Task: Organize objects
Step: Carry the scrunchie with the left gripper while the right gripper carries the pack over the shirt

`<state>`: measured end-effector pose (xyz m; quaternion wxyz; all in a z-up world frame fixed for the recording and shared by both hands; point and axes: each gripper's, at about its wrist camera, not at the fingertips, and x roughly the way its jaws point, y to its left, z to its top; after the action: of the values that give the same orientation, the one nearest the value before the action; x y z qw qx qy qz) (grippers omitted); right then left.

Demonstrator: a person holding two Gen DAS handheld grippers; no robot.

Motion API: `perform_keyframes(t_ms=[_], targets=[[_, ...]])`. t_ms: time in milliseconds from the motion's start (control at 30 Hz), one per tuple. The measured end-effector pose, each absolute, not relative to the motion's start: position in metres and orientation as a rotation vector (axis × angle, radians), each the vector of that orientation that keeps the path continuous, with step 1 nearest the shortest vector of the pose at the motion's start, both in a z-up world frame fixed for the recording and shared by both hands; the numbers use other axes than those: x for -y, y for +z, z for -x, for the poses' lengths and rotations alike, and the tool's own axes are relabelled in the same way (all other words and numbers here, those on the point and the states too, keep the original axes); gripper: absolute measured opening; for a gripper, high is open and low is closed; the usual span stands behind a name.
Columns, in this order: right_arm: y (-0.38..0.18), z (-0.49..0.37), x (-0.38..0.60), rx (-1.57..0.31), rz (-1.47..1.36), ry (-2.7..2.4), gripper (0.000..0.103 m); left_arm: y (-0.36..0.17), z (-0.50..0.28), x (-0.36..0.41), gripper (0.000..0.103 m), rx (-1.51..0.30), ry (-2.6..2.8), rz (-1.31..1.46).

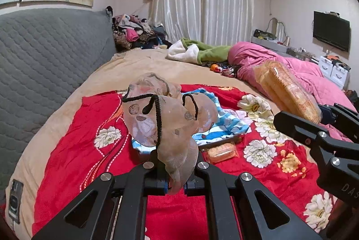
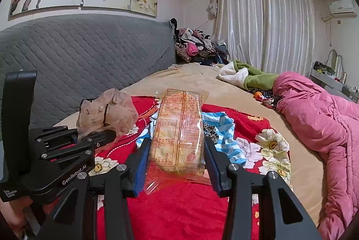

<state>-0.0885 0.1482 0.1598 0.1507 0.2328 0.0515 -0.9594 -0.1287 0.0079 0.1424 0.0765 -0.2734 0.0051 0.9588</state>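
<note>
Black linkages of our two tools fill the bottom of both views, and beyond them we work above the bed [image 1: 157,64], whose tan sheet carries a red floral blanket [image 1: 74,150] that seems to serve as the sorting area. Our right tool [image 2: 177,163] stands fairly wide, its blue-lined fingers [image 2: 141,163] pressed against the two long sides of a packet of biscuits [image 2: 177,134]; we grip it across its width, probably so the crinkly wrapper does not slip, and it is lifted clear of the blanket. Our left tool [image 1: 176,186] is nearly closed, pinching the lower fold of a sheer drawstring pouch [image 1: 166,118], whose body stands up above the fingers with its black cord [image 1: 157,114] hanging loose. We judge the pouch is held beside the packet so that one can go into the other, though its mouth does not look open. Under both lie a blue striped cloth [image 1: 226,123] and, just beside it, a small wrapped snack [image 1: 222,151] yet to be sorted.
</note>
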Motion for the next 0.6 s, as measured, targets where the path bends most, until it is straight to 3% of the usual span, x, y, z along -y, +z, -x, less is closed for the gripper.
perform_keyframes(t_ms=[600], targets=[[0.177,0.149,-0.158,-0.138,-0.669,-2.769,0.046,0.150,0.183,-0.012,0.008,0.007,2.869,0.851]])
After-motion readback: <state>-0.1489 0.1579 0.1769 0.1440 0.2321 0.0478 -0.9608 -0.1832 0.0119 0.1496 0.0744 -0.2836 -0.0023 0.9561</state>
